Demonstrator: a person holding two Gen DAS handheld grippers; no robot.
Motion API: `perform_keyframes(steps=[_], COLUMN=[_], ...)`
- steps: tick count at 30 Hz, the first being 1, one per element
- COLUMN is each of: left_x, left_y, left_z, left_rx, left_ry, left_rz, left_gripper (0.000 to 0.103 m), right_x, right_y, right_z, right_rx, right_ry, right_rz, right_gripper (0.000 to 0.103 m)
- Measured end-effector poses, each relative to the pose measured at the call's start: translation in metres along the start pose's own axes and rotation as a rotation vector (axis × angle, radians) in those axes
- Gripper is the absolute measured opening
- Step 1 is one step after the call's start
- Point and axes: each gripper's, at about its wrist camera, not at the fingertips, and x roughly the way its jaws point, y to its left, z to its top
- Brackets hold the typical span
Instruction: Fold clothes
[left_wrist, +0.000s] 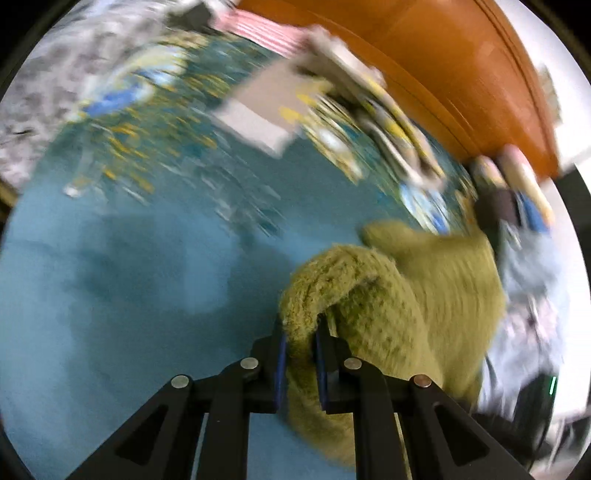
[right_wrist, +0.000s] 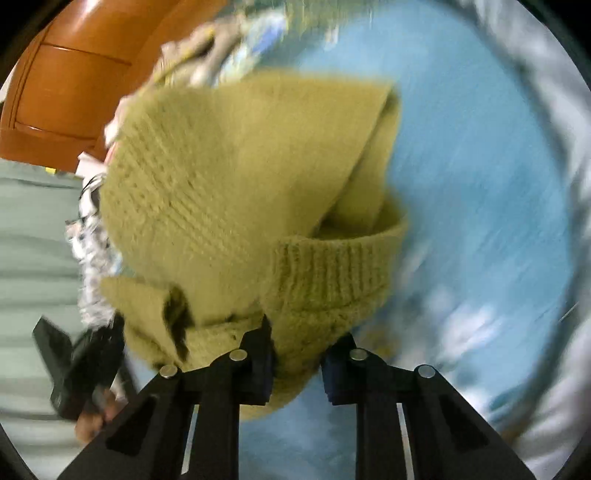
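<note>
Bunching between both hand-held grippers, olive knit sweater (right_wrist: 229, 177) hangs crumpled.

Blue patterned bedspread (left_wrist: 110, 295) beneath a glossy orange wooden headboard (left_wrist: 461, 74).

The left hand-held gripper (left_wrist: 300, 332) reaches in from the bottom of the frame, its black fingers with blue pads pinched on a thick fold of an olive-green knitted sweater (left_wrist: 413, 295). The knit bunches over the fingertips and trails off to the right, hanging above a blue bedsheet (left_wrist: 129, 295) that is plain in front and printed with yellow, white and blue farther back. Much of the background is motion-blurred. A pale flat rectangular item (left_wrist: 264, 107) lies on the printed area, with an orange-brown wooden headboard (left_wrist: 443, 66) curving across the top right
</note>
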Motion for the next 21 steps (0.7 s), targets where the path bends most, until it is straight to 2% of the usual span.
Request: perform_keyframes(steps=[3,6,8,10,12,15,17,19,21], left_x=[0.018,0.038,0.041,0.041,0.033,0.017,0.005,-0.002,0.001], left_y=[-0.026,-0.057,-0.073,-0.086,-0.09,-0.084,-0.08,-0.086,-0.109], left_z=[-0.029,-0.061,-0.069,-0.074,-0.071,-0.052,-0.036,-0.017,-0.001], left_rx=[0.08,0.117,0.153,0.194,0.225,0.188,0.155,0.143,0.165], left_ry=[0.118,0.242,0.276,0.293,0.291,0.267,0.226,0.161,0.113], left_rz=[-0.086,-0.198,-0.217,-0.224,-0.222,-0.237,-0.245,-0.247,-0.264], left_gripper=[0.014,0.014,0.016,0.017,0.021,0.036,0.052,0.056,0.059], right_x=[-0.028,-0.06,-0.076,-0.08,-0.075,-0.064,-0.057,-0.058,-0.06], right_y=[-0.004,-0.019,-0.037,-0.045,-0.049,-0.057,-0.062,-0.064,-0.065], right_z=[0.025,0.059,0.069,0.064,0.062,0.052,0.058,0.055,0.051], right_rx=[-0.034,-0.04,-0.042,-0.045,-0.048,-0.058,-0.051,-0.045,-0.032], right_ry=[-0.117,-0.236,-0.256,-0.245,-0.23,-0.207,-0.203,-0.204,-0.205], right_rz=[-0.091,-0.209,-0.268,-0.291,-0.307,-0.308,-0.287,-0.256,-0.228], right_gripper=[0.02,0.019,0.019,0.019,0.019,0.02,0.021,0.023,0.025])
